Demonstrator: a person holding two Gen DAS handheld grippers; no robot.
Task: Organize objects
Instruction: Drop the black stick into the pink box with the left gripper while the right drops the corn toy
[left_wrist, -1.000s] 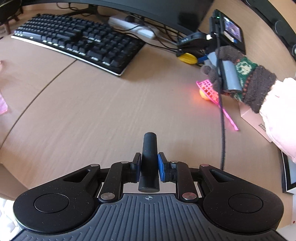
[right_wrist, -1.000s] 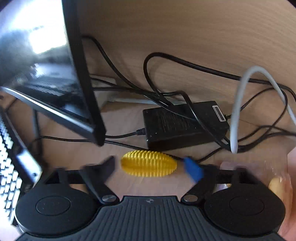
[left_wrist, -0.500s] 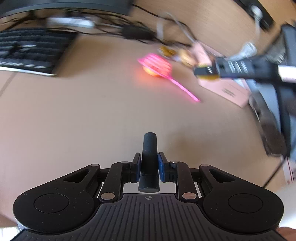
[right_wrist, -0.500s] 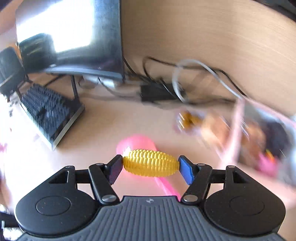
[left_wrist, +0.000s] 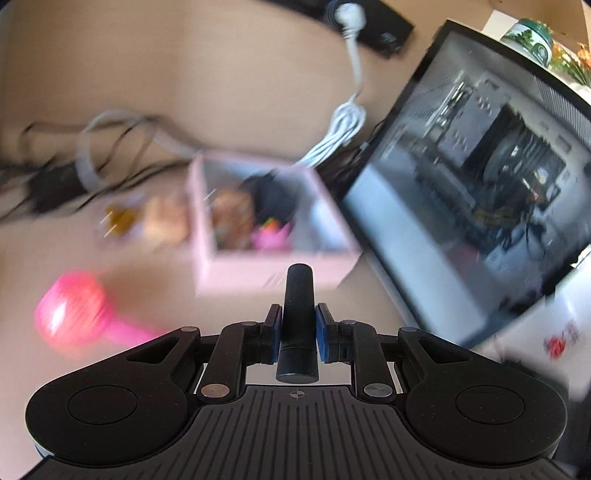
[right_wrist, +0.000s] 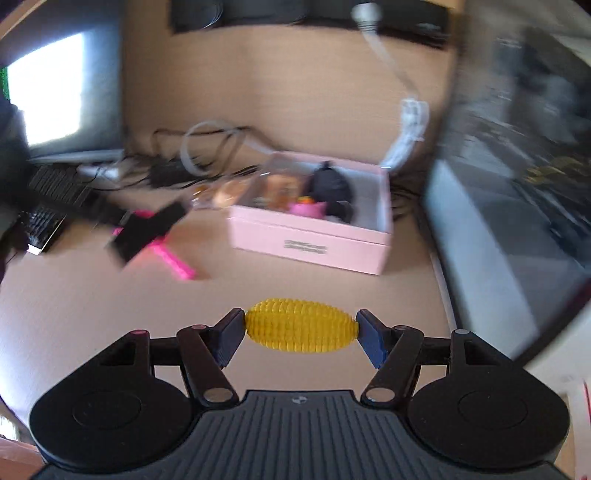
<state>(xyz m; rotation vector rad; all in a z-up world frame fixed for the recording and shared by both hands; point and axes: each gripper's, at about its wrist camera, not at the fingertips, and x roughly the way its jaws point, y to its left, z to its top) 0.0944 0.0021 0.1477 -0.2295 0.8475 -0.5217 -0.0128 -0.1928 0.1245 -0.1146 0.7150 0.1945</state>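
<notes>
My left gripper (left_wrist: 297, 328) is shut on a black cylinder (left_wrist: 298, 306) that stands up between its blue pads, just short of a pink box (left_wrist: 273, 271). My right gripper (right_wrist: 300, 330) is shut on a yellow ribbed corn-shaped toy (right_wrist: 300, 330), held end to end above the desk, in front of the same pink box (right_wrist: 314, 247). The box holds a black object (right_wrist: 330, 184), a pink toy (right_wrist: 306, 210) and brownish items. The left gripper (right_wrist: 147, 227) shows blurred at left in the right wrist view.
A pink racket-like toy (left_wrist: 74, 314) lies left of the box, seen also in the right wrist view (right_wrist: 173, 260). A clear packet of snacks (left_wrist: 144, 218) lies beside the box. Cables and a power brick (right_wrist: 173, 173) are behind. A computer case (left_wrist: 480, 192) stands right. A keyboard (right_wrist: 44, 218) is at far left.
Both grippers have swung right toward the pink box, which now fills the middle of both views. The right gripper has lifted the corn toy off the desk and carries it.
</notes>
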